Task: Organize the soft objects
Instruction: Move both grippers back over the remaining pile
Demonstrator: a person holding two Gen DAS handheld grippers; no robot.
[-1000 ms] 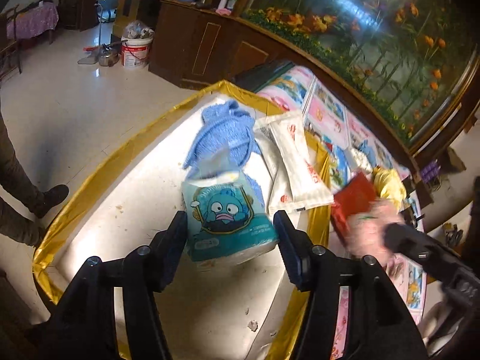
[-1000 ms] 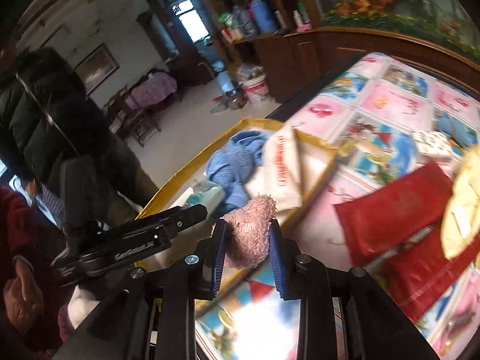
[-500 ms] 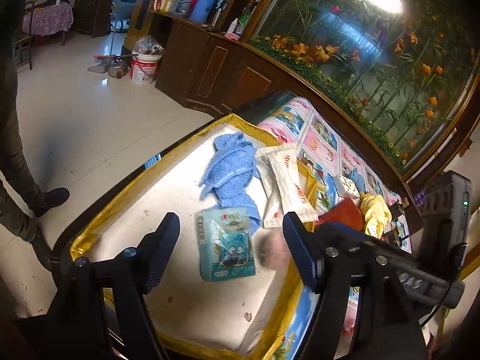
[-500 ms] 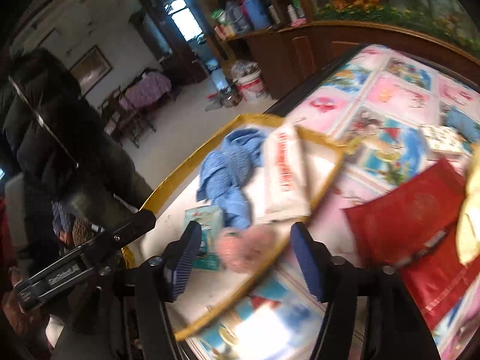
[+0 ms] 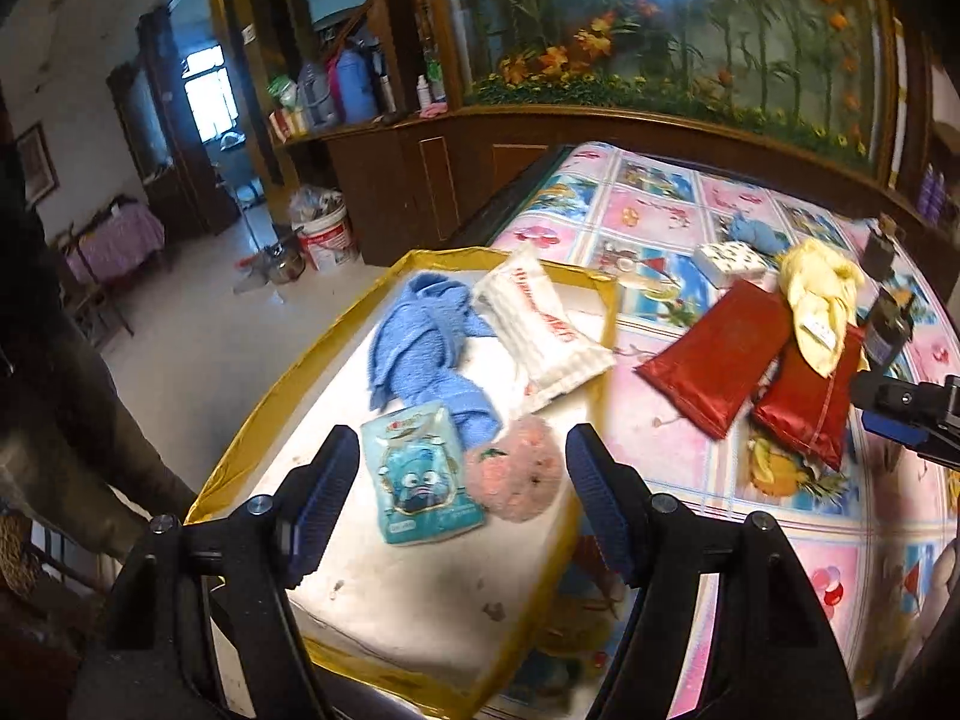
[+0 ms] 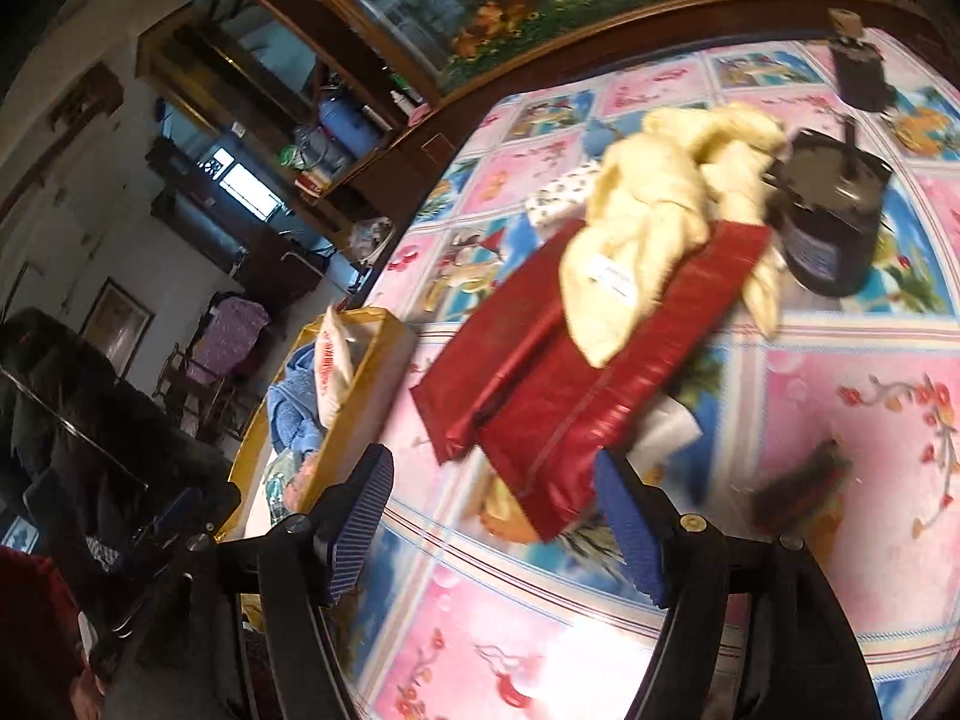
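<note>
While both stand wide apart and empty, left tongs hover over the tray, right tongs over red pouches.

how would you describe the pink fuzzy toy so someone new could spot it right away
Find the gold-rimmed tray at the edge of the cartoon-print table cover. At its near end, right of the teal cartoon packet, lies the pink plush toy. It is the only round, fuzzy thing there.
</note>
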